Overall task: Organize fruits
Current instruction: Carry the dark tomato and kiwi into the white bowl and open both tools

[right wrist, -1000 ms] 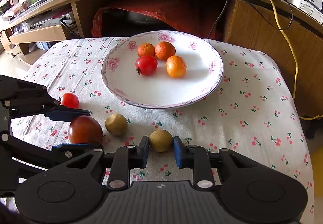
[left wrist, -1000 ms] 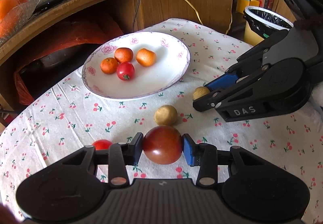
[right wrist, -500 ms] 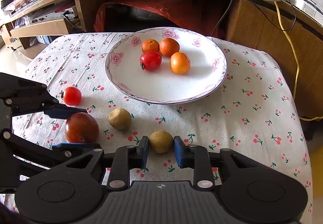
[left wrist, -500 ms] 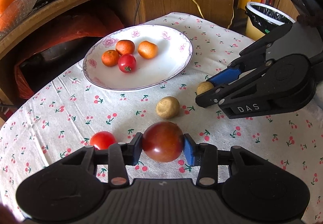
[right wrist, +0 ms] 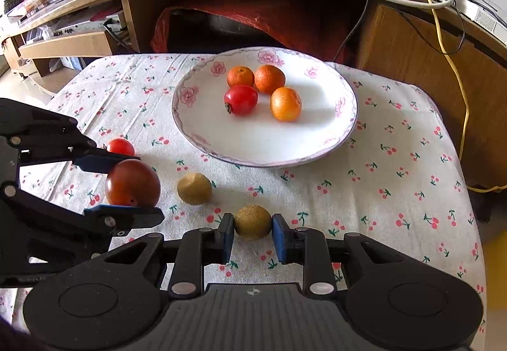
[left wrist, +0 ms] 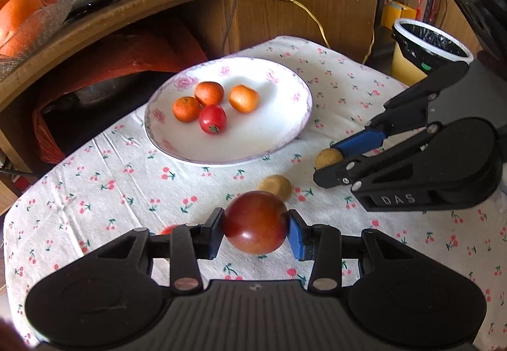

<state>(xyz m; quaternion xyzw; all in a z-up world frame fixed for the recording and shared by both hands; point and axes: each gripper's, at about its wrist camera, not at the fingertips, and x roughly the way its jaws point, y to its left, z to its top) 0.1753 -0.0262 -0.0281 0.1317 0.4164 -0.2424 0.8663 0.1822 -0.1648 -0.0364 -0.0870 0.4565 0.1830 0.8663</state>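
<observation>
My left gripper [left wrist: 256, 231] is shut on a large dark red tomato [left wrist: 255, 222] and holds it above the cloth; it also shows in the right wrist view [right wrist: 132, 183]. My right gripper [right wrist: 253, 230] is shut on a small tan fruit [right wrist: 253, 221], seen from the left wrist view [left wrist: 328, 157]. A second tan fruit [right wrist: 194, 188] lies on the cloth between them. A small red tomato [right wrist: 120, 147] lies behind the left gripper. The white floral plate [right wrist: 317, 142] holds three small oranges [right wrist: 285, 104] and a red tomato [right wrist: 240, 99].
A cherry-print cloth [right wrist: 396, 180] covers the small table. A wooden shelf [right wrist: 412, 47] with cables stands behind it, with a red bag [right wrist: 253, 18] below. A glass bowl of oranges [left wrist: 22, 24] sits on the shelf. A bin [left wrist: 427, 50] stands at the far right.
Both grippers have lifted and drawn back a little with their fruits held; the plate now looks farther away. The small red tomato is now mostly hidden behind the left gripper.
</observation>
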